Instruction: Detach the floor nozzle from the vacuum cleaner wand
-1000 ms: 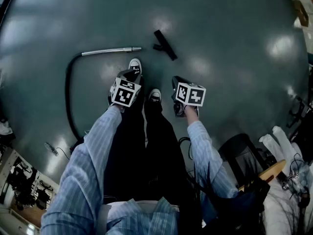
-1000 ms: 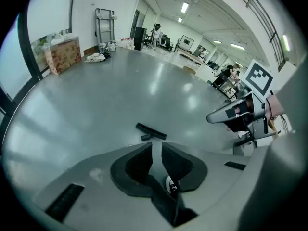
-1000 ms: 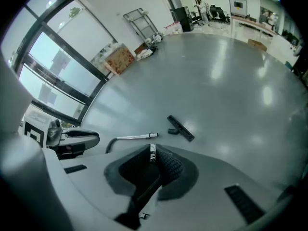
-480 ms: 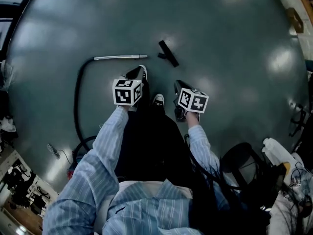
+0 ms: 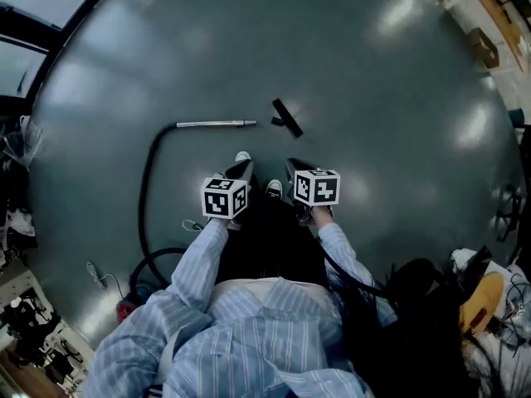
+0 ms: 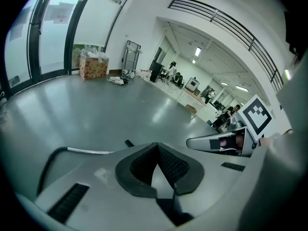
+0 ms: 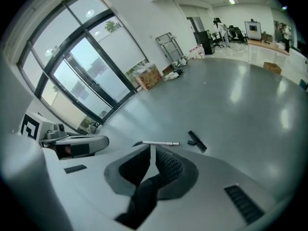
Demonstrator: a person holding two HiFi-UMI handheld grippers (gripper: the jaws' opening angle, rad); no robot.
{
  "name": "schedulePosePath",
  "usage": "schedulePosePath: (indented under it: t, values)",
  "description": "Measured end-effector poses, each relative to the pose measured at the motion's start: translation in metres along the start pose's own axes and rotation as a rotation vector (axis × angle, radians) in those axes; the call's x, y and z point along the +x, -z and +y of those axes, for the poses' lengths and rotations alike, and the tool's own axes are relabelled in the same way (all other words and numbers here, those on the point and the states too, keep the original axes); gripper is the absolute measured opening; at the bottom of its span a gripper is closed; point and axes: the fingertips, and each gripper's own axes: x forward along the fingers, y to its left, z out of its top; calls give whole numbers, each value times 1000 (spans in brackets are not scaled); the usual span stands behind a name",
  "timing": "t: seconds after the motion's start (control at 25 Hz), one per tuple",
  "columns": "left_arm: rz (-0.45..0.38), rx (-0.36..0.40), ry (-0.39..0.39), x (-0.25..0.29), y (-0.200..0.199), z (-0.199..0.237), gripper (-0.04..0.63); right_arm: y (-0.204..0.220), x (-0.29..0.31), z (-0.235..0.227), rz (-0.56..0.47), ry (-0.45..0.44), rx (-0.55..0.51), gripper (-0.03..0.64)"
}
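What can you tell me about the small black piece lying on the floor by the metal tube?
It is the vacuum cleaner's floor nozzle: a slim black bar, plastic by the look, with a short neck pointing toward the metal wand. It lies detached on the glossy grey floor, at a slant, a small gap from the wand's tip. Only the floor touches it.

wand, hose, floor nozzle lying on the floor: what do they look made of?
Wand: likely metal, polished or chromed. It is a thin silver tube with a bright highlight along it.
Hose: probably flexible plastic or rubber, matte black. It lies in a loose curve.
Floor nozzle: probably moulded plastic, black with no shine. It is too small to say more.
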Motion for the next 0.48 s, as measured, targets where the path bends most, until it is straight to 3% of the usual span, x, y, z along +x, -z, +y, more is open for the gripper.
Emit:
schedulePosePath:
  t: [0.16, 0.48]
  values:
    - [-23, 7, 7, -38, 13, 12, 6, 17, 3, 36, 12, -20, -11, 40]
    - [-135, -36, 17, -88, 22, 12, 6, 45, 3, 62, 25, -32, -75, 38]
